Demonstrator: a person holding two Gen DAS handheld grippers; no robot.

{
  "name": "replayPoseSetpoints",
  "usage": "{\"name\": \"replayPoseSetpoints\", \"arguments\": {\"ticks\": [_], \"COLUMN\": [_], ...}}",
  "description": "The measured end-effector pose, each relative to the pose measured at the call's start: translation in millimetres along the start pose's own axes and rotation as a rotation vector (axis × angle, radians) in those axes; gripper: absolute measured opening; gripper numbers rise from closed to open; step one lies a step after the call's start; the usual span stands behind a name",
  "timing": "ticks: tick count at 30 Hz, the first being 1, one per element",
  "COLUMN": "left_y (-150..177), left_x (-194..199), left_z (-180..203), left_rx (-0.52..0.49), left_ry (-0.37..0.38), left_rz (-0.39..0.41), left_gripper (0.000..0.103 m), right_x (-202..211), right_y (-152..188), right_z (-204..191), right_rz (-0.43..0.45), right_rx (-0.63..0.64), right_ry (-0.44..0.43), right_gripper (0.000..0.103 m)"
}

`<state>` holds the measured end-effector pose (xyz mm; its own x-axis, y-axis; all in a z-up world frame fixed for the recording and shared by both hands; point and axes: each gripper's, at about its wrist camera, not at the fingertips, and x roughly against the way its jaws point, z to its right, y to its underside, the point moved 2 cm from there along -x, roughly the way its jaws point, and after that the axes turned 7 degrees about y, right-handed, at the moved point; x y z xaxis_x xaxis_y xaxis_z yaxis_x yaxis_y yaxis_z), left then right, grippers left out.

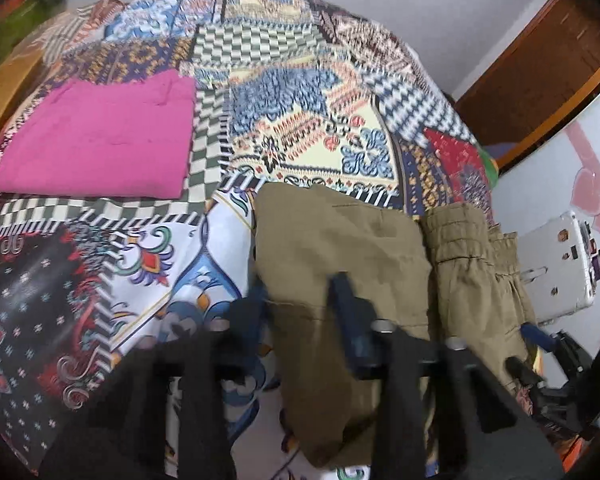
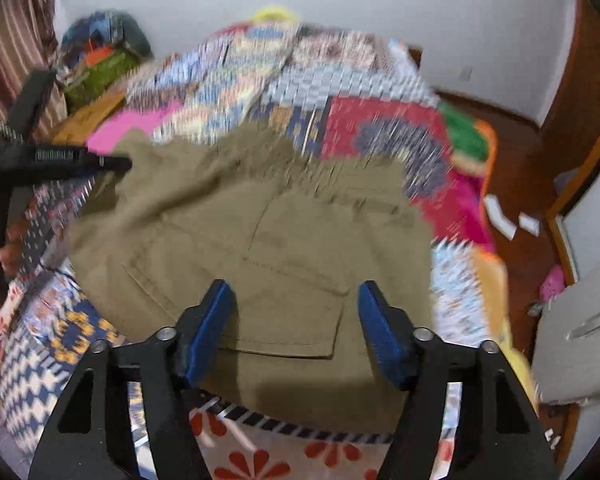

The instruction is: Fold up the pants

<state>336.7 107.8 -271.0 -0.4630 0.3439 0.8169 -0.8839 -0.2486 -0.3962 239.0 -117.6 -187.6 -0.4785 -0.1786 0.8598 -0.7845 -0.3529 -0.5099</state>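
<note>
Olive-brown pants (image 2: 268, 248) lie folded on the patchwork bedspread (image 2: 384, 128), a back pocket facing up. My right gripper (image 2: 296, 320) is open above the pants' near edge, with nothing between its blue fingers (image 2: 212, 328). In the left wrist view the pants (image 1: 340, 256) lie at lower centre with the elastic waistband (image 1: 460, 236) on the right. My left gripper (image 1: 296, 304) is open over the pants' left edge, its fingers blurred. The left gripper also shows in the right wrist view (image 2: 60, 160) at the pants' far left corner.
A folded pink garment (image 1: 100, 140) lies on the bed to the left of the pants. A wooden bedside surface (image 2: 88, 116) and piled bags (image 2: 100, 56) stand at the far left. A wooden door (image 1: 540, 80) and floor lie to the right.
</note>
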Motion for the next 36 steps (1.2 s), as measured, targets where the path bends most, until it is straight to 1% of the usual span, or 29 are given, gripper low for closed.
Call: {"name": "replayPoseSetpoints", "arguments": {"ticks": [1, 2, 3, 6, 7, 8, 9, 10, 11, 12, 13, 16, 17, 18, 19, 20, 22, 23, 25, 26, 27, 28, 30, 33, 36], "left_y": [-0.6, -2.1, -3.6, -7.7, -10.2, -13.8, -16.8, -18.9, -19.8, -18.2, -15.9, 1.1, 10.3, 17.0, 23.6, 32.3, 45.2, 51.3, 63.3, 69.9, 75.0, 78.7, 86.4, 92.3, 89.4], "left_x": [-2.6, -3.9, -4.0, -2.4, -1.3, 3.2, 7.9, 13.2, 19.7, 28.4, 35.5, 56.2, 60.5, 62.5, 61.6, 58.5, 50.8, 45.3, 29.1, 18.1, 13.2, 14.4, 21.9, 34.1, 43.9], "left_z": [-2.0, -3.6, -5.6, -15.9, -20.2, -26.5, -31.2, -37.0, -43.2, -47.3, -46.5, -21.9, -9.2, -1.5, 7.3, 18.6, 34.3, 41.5, 47.6, 45.8, 45.1, 43.9, 39.6, 22.9, 10.9], "left_rx": [0.002, 0.001, 0.004, 0.044, 0.055, 0.057, 0.054, 0.062, 0.087, 0.114, 0.111, -0.004, -0.048, -0.071, -0.092, -0.118, -0.151, -0.165, -0.187, -0.198, -0.214, -0.235, -0.26, -0.236, -0.171], "left_ry": [0.005, 0.015, 0.02, 0.034, 0.014, -0.081, -0.155, -0.176, -0.15, -0.097, -0.068, -0.057, -0.037, -0.016, 0.004, 0.026, 0.054, 0.064, 0.024, -0.023, -0.043, -0.055, -0.128, -0.152, -0.12], "left_rz": [0.002, 0.005, 0.01, 0.017, 0.025, 0.055, 0.075, 0.086, 0.086, 0.079, 0.076, 0.07, 0.06, 0.049, 0.035, 0.017, -0.007, -0.022, -0.06, -0.092, -0.102, -0.082, -0.065, -0.071, -0.079], "left_gripper": [0.026, 0.022, 0.02, 0.02, 0.02, 0.016, 0.015, 0.015, 0.015, 0.015, 0.015, 0.016, 0.021, 0.031, 0.036, 0.044, 0.046, 0.049, 0.05, 0.05, 0.052, 0.053, 0.068, 0.068, 0.066], "right_x": [-7.0, -10.7, -12.0, -10.8, -10.5, -9.9, -8.6, -8.2, -7.8, -7.3, -7.0, -7.5, -7.8, -7.2, -6.4, -6.0, -5.5, -5.3, -5.2, -5.1, -5.0, -4.8, -4.7, -5.3, -5.1], "right_y": [2.8, 5.1, 6.4, 7.4, 8.8, 9.3, 9.8, 9.5, 10.0, 10.3, 10.4, 10.3, 9.7, 10.4, 11.6, 12.0, 12.5, 12.7, 12.9, 13.0, 13.2, 12.9, 13.4, 13.9, 14.5], "right_z": [0.5, 1.5, 3.1, 4.6, 4.2, 3.7, 3.3, 2.6, 3.3, 4.0, 4.2, 4.2, 3.5, 3.4, 4.4, 4.5, 5.1, 5.0, 5.0, 5.2, 5.5, 5.8, 6.2, 6.8, 7.3], "right_rz": [-0.018, -0.024, -0.024, -0.026, -0.025, -0.024, -0.023, -0.024, -0.024, -0.024, -0.023, -0.021, -0.021, -0.02, -0.019, -0.018, -0.019, -0.019, -0.02, -0.021, -0.021, -0.022, -0.019, -0.016, -0.012], "right_rx": [-0.007, -0.016, -0.023, -0.019, -0.015, -0.008, -0.005, -0.006, -0.011, -0.016, -0.018, -0.022, -0.023, -0.023, -0.024, -0.028, -0.029, -0.029, -0.029, -0.028, -0.027, -0.027, -0.022, -0.023, -0.027], "right_ry": [-0.012, -0.021, -0.031, -0.031, -0.029, -0.024, -0.021, -0.02, -0.023, -0.025, -0.024, -0.021, -0.018, -0.015, -0.015, -0.015, -0.013, -0.012, -0.011, -0.012, -0.013, -0.015, -0.015, -0.017, -0.019], "right_gripper": [0.059, 0.059, 0.059, 0.058, 0.058, 0.058, 0.058, 0.058, 0.058, 0.058, 0.058, 0.058, 0.058, 0.058, 0.058, 0.058, 0.058, 0.058, 0.058, 0.058, 0.058, 0.058, 0.058, 0.058, 0.058]}}
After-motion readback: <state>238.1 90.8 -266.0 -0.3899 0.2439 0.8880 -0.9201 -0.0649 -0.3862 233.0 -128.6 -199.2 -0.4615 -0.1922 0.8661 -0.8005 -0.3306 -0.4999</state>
